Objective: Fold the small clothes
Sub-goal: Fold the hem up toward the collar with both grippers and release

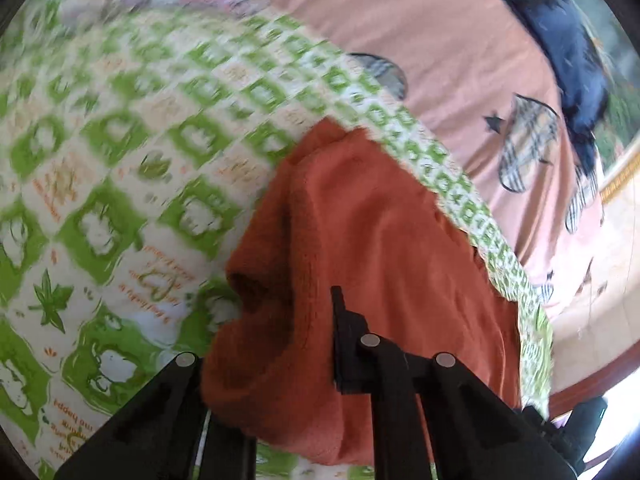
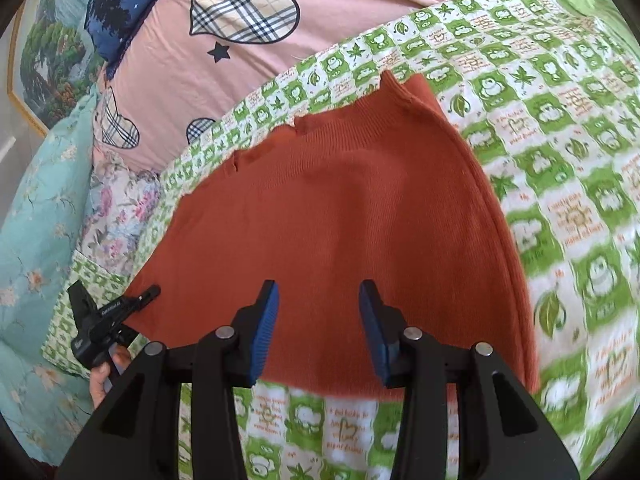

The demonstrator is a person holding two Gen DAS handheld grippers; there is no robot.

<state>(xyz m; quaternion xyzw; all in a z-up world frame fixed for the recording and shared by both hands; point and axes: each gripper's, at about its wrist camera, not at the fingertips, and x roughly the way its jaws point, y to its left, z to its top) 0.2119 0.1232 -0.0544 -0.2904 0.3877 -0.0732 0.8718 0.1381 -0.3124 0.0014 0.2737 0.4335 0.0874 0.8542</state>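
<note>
A rust-orange knit garment (image 2: 340, 220) lies spread on a green-and-white frog-print cloth (image 2: 560, 200). My right gripper (image 2: 319, 304) is open and empty, its blue pads (image 2: 266, 328) just above the garment's near edge. In the left wrist view the garment (image 1: 380, 240) is bunched and draped over my left gripper (image 1: 316, 320). Only the right finger (image 1: 348, 344) shows; the other is hidden under the fabric, which fills the gap between the jaws. From the right wrist view the left gripper (image 2: 150, 294) is at the garment's left corner.
The frog-print cloth (image 1: 120, 160) covers a bed with a pink heart-print duvet (image 2: 240, 60). A dark blue pillow (image 2: 116, 20) and teal floral bedding (image 2: 36, 208) lie at the left. A framed landscape picture (image 2: 44, 52) hangs on the wall.
</note>
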